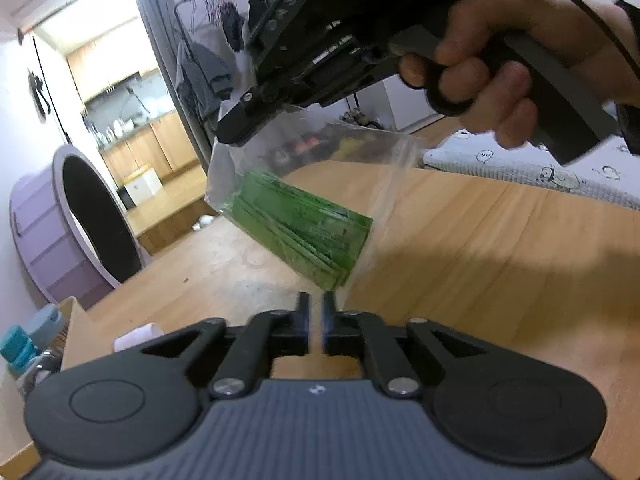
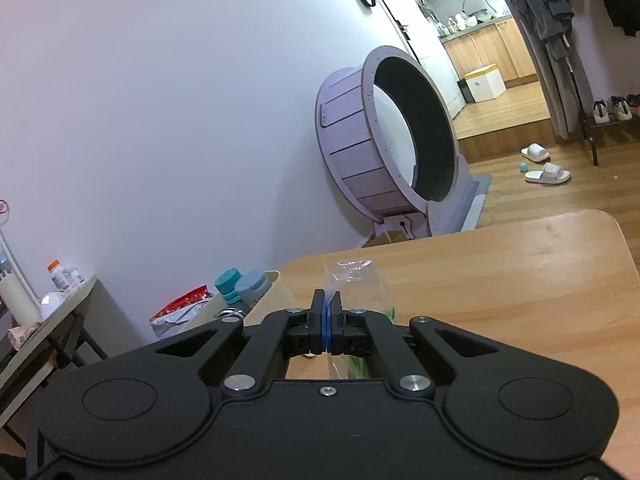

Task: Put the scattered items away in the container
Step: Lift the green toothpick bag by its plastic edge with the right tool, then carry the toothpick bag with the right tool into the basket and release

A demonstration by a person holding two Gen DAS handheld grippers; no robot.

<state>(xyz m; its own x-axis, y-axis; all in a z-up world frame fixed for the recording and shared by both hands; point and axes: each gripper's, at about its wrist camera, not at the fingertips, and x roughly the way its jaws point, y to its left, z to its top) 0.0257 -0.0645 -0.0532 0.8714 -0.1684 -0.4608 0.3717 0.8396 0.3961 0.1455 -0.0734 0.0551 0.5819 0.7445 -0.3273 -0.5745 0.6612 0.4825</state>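
Hanging above the tabletop [image 1: 500,240], a clear plastic bag [image 1: 256,168] is seen in the left wrist view, with a stack of flat green pieces [image 1: 304,228] lodged inside it near its lower end. The bag's upper edge is pinched in the right hand-held gripper [image 2: 327,312], whose blue-padded fingers are pressed together on the film; the person's hand [image 1: 492,80] is wrapped round its grip. The left hand-held gripper [image 1: 317,312] is held just below the bag, its fingers nearly together with a narrow slit between them. Whether film is caught in that slit cannot be told from either view.

Progress, as judged: the green pieces are already contained in the bag, so that part of the tidying appears done. No loose items are seen on the visible stretch of tabletop, though much of it is hidden behind the gripper bodies. The bag's mouth is not seen to be sealed or open. A cardboard box [image 2: 276,292] holding bottles stands beside the table edge; whether the bag is meant for it is not settled by these views.
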